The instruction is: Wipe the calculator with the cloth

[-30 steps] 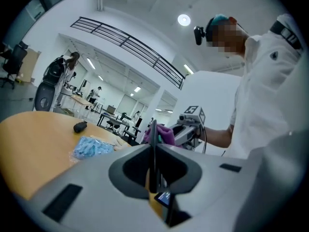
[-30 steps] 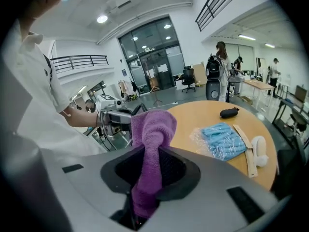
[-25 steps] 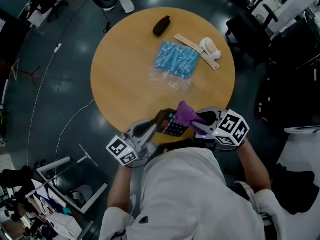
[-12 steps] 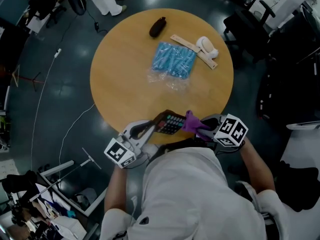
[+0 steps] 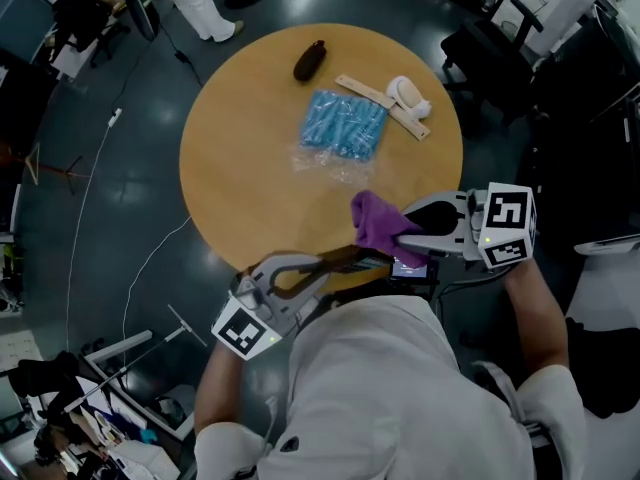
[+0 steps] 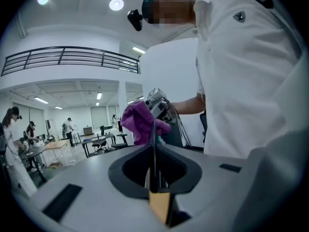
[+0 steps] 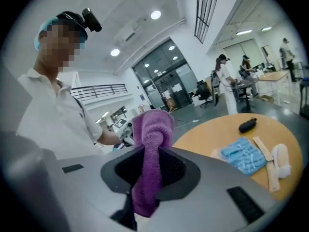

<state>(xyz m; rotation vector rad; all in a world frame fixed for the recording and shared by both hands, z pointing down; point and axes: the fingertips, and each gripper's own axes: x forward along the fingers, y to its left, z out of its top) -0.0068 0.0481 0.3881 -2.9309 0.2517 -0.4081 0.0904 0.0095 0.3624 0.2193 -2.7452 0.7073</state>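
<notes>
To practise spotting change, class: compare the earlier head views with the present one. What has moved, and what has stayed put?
The left gripper has rolled the calculator from keys-up to edge-on, so its keys no longer show. The right gripper has shifted right and up the picture, carrying the purple cloth. Both grips are kept. The blue packet and black pouch on the table lie as before.
</notes>
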